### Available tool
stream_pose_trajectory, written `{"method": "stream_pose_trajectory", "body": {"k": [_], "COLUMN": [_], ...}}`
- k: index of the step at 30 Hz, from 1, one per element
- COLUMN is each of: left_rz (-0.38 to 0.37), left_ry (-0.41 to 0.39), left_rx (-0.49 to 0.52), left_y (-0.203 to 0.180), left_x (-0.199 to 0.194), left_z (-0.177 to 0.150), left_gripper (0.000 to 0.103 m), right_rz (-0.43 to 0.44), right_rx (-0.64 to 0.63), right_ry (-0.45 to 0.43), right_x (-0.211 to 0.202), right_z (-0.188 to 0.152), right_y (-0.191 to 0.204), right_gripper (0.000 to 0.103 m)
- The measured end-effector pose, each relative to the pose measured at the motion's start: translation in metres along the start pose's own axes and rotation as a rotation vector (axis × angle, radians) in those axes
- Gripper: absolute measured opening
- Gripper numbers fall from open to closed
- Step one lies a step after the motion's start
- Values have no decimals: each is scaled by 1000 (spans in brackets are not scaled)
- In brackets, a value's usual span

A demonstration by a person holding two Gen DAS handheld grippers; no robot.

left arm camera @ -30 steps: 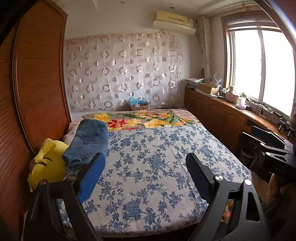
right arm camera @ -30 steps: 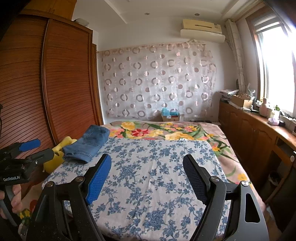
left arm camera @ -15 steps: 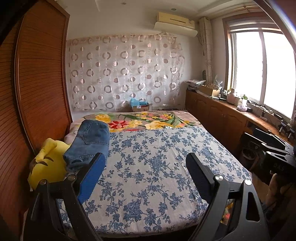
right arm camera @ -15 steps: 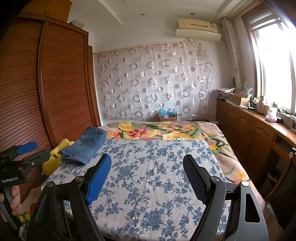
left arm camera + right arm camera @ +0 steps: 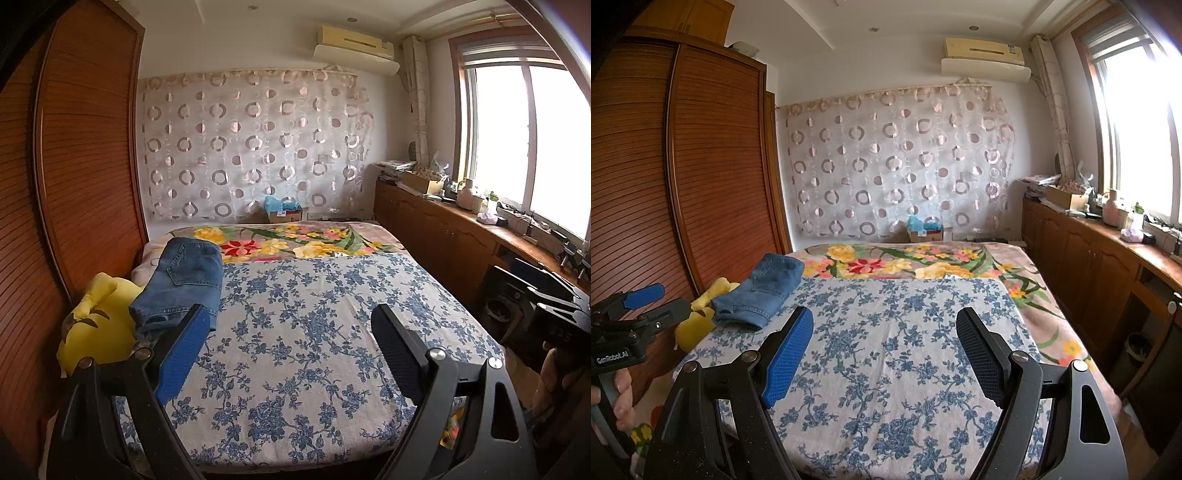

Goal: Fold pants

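A folded pair of blue jeans (image 5: pixel 184 284) lies at the far left side of the bed, partly on a yellow plush toy (image 5: pixel 98 325); the jeans also show in the right wrist view (image 5: pixel 762 291). My left gripper (image 5: pixel 290 349) is open and empty, held over the near end of the bed, well short of the jeans. My right gripper (image 5: pixel 884 352) is open and empty over the near end of the bed. The left gripper also shows at the left edge of the right wrist view (image 5: pixel 635 314).
The bed has a blue floral sheet (image 5: pixel 314 332) and a flowered blanket (image 5: pixel 280 242) at its far end. A wooden wardrobe (image 5: pixel 683 184) stands on the left. A wooden counter (image 5: pixel 1108 266) with clutter runs under the window on the right.
Both grippers have drawn back and tilted up slightly; the bed sits lower in both views. The jeans have not moved.
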State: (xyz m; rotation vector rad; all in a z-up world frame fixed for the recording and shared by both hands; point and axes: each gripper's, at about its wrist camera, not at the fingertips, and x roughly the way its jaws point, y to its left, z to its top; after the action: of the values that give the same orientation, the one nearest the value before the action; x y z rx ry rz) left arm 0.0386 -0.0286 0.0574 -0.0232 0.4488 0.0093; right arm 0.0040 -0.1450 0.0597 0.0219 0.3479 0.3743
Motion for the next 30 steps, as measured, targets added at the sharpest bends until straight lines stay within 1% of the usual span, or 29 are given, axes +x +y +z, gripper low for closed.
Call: {"method": "stream_pose_trajectory", "body": {"k": [30], "left_rz": [-2], "left_ry": [-3], "left_rx": [-2], "left_y": [6], "left_x": [-2], "left_z": [-4], "left_gripper": [89], "right_rz": [0], "right_rx": [0], "right_ry": [-1], "right_x": [1], "right_z": [-2], "right_y": [3], "right_gripper": [81]}}
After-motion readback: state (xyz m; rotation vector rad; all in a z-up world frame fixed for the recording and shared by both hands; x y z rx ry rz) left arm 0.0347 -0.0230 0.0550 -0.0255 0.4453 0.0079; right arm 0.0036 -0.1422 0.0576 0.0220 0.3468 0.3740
